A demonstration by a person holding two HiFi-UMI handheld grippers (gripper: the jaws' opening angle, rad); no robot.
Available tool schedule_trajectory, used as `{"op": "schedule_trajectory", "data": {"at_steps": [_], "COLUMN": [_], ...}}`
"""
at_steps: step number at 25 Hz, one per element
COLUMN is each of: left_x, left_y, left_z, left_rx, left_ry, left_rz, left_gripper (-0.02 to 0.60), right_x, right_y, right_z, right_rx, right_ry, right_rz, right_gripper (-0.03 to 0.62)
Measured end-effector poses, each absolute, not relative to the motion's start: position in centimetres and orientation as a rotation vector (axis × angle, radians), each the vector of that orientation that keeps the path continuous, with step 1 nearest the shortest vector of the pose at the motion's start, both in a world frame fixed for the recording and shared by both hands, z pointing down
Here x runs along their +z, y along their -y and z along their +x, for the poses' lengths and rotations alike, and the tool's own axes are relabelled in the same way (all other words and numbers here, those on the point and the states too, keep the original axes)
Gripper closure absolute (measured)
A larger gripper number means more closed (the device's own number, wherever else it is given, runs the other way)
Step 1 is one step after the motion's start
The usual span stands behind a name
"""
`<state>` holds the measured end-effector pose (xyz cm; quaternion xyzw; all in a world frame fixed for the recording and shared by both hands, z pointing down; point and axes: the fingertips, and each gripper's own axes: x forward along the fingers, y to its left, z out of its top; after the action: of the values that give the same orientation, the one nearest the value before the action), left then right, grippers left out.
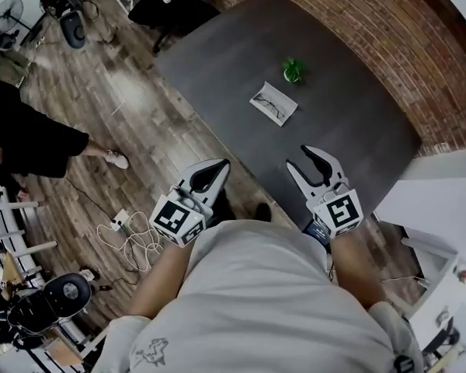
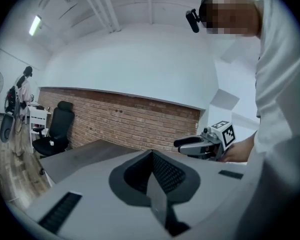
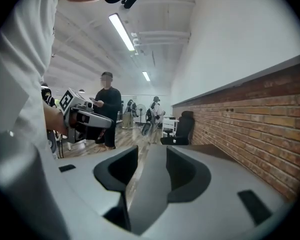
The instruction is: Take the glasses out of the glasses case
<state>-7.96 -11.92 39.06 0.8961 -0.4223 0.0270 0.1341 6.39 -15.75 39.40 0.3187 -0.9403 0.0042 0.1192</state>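
Note:
In the head view a pale, flat glasses case (image 1: 273, 104) lies on the dark grey table (image 1: 334, 123), with dark-framed glasses (image 1: 272, 107) showing on it. Both grippers hang at the table's near edge, well short of the case. My left gripper (image 1: 217, 167) is shut, its pads meeting in the left gripper view (image 2: 152, 158), and it holds nothing. My right gripper (image 1: 308, 156) stands open and empty, its pads apart in the right gripper view (image 3: 150, 151). Neither gripper view shows the case. Each gripper view shows the other gripper, the right gripper (image 2: 202, 145) and the left gripper (image 3: 87, 120).
A small green object (image 1: 293, 70) sits just beyond the case. A brick wall (image 1: 357, 29) runs along the table's far side. A person (image 1: 31, 142) stands on the wooden floor at left, near cables (image 1: 132, 239). A black office chair (image 2: 57, 129) is past the table's end.

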Motion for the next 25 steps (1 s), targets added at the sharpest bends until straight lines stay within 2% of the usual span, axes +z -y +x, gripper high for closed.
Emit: {"op": "schedule_trajectory", "data": {"at_steps": [18,25], "left_x": [38.5,39.1], "left_y": [22.1,24.1], "left_z": [-17.0,-18.3], "left_rx": [0.070,0.076], "left_ry": [0.874,0.783], "left_rz": [2.766,2.781], "left_gripper": [0.571,0.571], "right_x": [40.4,40.8], "right_y": [22.1,23.3], "right_z": [-0.8,-1.5], "right_rx": [0.045,0.040], "right_ry": [2.528,2.450], "right_rz": [1.251,1.314], "right_gripper": [0.410,0.410]}}
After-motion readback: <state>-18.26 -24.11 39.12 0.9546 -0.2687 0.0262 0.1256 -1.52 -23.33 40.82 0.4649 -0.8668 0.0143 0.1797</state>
